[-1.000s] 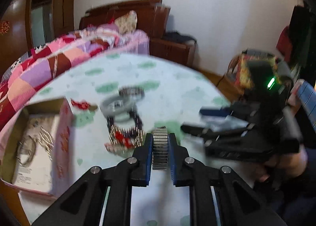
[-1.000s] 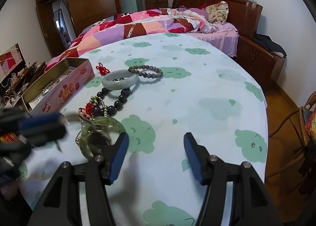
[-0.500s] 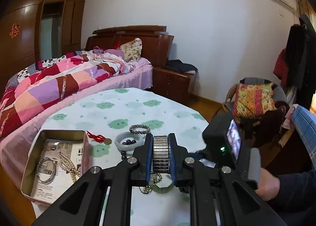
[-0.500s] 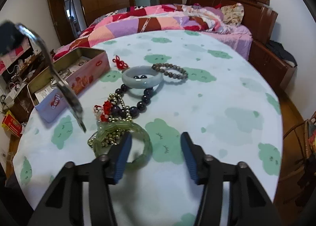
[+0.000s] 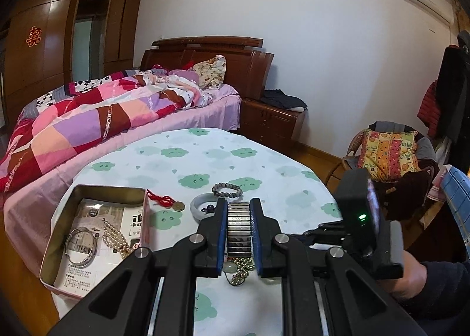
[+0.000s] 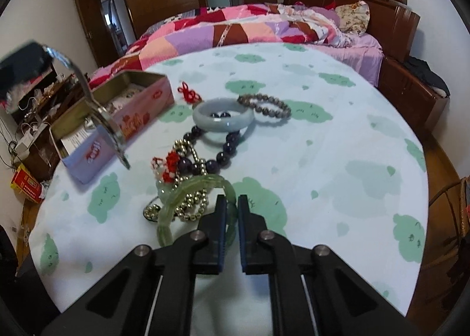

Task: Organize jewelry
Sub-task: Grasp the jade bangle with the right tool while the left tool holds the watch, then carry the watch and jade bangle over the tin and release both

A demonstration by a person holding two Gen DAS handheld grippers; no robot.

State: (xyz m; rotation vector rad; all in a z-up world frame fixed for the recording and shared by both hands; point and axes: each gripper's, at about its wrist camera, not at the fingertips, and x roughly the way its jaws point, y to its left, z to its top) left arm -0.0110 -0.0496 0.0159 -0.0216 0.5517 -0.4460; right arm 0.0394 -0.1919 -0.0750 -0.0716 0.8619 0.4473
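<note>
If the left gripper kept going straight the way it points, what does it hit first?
Likely the pale bangle just beyond the left gripper, which is shut on the metal link bracelet. The grey bead bracelet lies right behind it. Depth is unclear through the fisheye.

In the left wrist view, the left claw (image 5: 238, 236) and the metal watch band (image 5: 239, 229) it grips cover most of the jewelry heap behind them. The right claw (image 5: 320, 233) is partly hidden. In the right wrist view, the band (image 6: 97, 107) is blurred.

Green-cloud-printed tablecloth (image 6: 337, 136), translucent green bangle (image 6: 202, 186), pink tin (image 6: 138, 107)
</note>
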